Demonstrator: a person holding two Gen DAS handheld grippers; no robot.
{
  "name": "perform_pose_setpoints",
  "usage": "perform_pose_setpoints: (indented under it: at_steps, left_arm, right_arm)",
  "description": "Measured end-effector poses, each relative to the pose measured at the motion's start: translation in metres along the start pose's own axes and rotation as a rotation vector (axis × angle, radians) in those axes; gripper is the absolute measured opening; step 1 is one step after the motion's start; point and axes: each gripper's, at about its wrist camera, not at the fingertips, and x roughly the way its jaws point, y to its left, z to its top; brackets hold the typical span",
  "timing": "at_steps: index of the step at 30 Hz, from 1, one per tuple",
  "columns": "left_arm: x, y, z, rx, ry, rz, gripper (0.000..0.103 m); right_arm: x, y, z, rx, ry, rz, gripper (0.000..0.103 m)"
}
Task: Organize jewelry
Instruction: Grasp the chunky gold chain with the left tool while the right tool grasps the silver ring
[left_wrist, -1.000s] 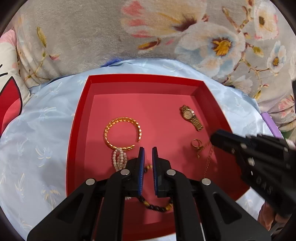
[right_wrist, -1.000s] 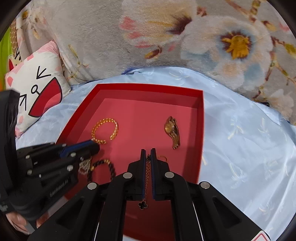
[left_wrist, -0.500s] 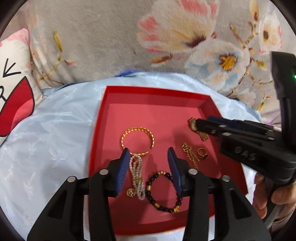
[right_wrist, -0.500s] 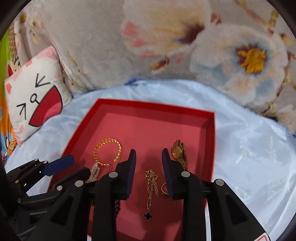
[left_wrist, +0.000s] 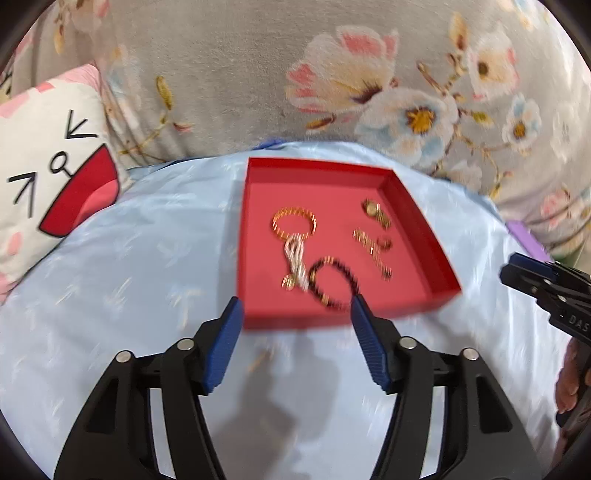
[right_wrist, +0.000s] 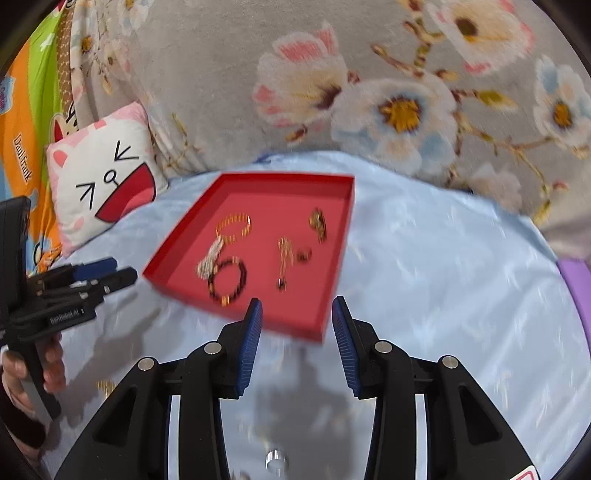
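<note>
Moved since earlier: both grippers had drawn back from the red tray, which had filled the lower frame a second before and now lay mid-frame.
Left gripper: jaws opening, nothing between them.
Right gripper: jaws opening, empty.
Jewelry: gold bangle, pearl strand, dark bead bracelet, chain, ring and watch all lay inside the tray.
Left view only: right gripper's tips at the right edge.
Right view only: orange-green cloth at upper left; a hand gripping the left tool at lower left.
Both views: cat cushion on the pale blue sheet.
</note>
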Motion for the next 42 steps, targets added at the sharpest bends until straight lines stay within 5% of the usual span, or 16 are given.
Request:
perform_pose_setpoints:
  at_steps: [9, 16, 28, 42]
  left_arm:
    - [-0.035, -0.004, -0.073, 0.027, 0.029, 0.057, 0.067]
    - [-0.043, -0.004, -0.109, 0.007, 0.036, 0.085, 0.068]
    - [-0.055, 0.014, -0.134, -0.079, 0.070, 0.074, 0.074]
    - [-0.047, 0.011, -0.135, -0.066, 0.114, 0.060, 0.081]
  right_arm:
    - [-0.033, -0.005, -0.096, 0.092, 0.062, -0.016, 0.039]
    - [-0.042, 0.013, -0.136, 0.089, 0.087, -0.010, 0.039]
    - [-0.041, 0.027, -0.158, 0.097, 0.114, 0.036, 0.039]
    - [-0.036, 0.044, -0.161, 0.033, 0.119, 0.023, 0.039]
